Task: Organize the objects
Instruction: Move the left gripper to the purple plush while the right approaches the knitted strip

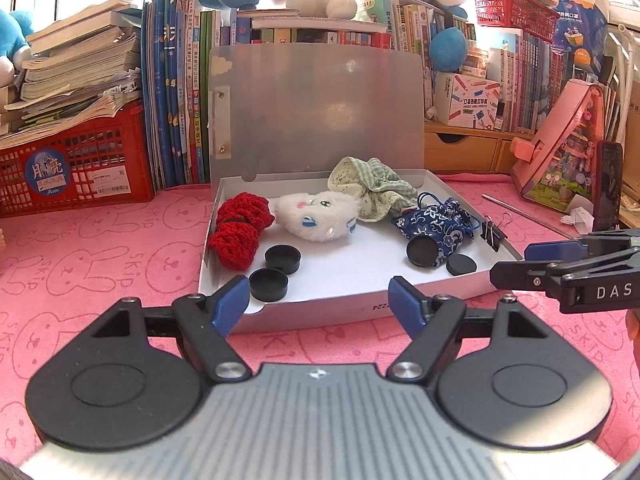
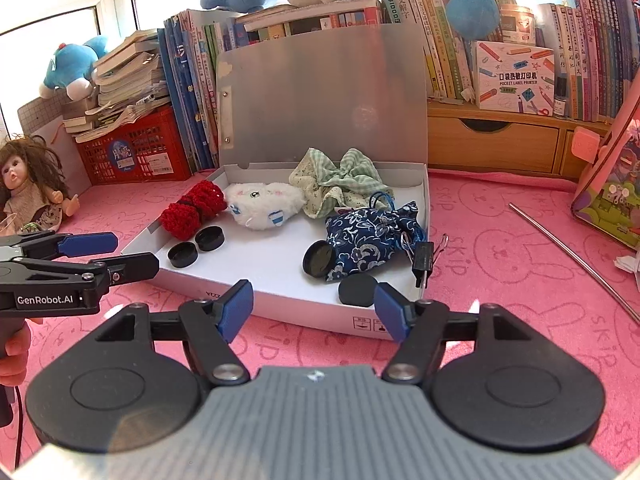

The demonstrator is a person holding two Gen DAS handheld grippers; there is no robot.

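Note:
An open white box (image 1: 352, 304) (image 2: 304, 306) lies on the pink cloth, lid up. In it lie a red knitted piece (image 1: 240, 228) (image 2: 192, 210), a white plush (image 1: 320, 214) (image 2: 264, 204), a green checked cloth (image 1: 372, 188) (image 2: 340, 184), a blue floral pouch (image 1: 436, 224) (image 2: 368, 236), several black round caps (image 1: 282, 258) (image 2: 182, 254) and a black binder clip (image 1: 492, 234) (image 2: 424, 258) at the right wall. My left gripper (image 1: 318, 306) (image 2: 120, 254) is open and empty before the box's front edge. My right gripper (image 2: 314, 310) (image 1: 516, 260) is open and empty at the box's front right corner.
Books (image 1: 176, 100), a red crate (image 1: 76, 168) and plush toys line the back. A doll (image 2: 32, 184) sits at left. A metal rod (image 2: 576, 264), a pink toy house (image 1: 568, 152) and a phone (image 1: 608, 184) are at right.

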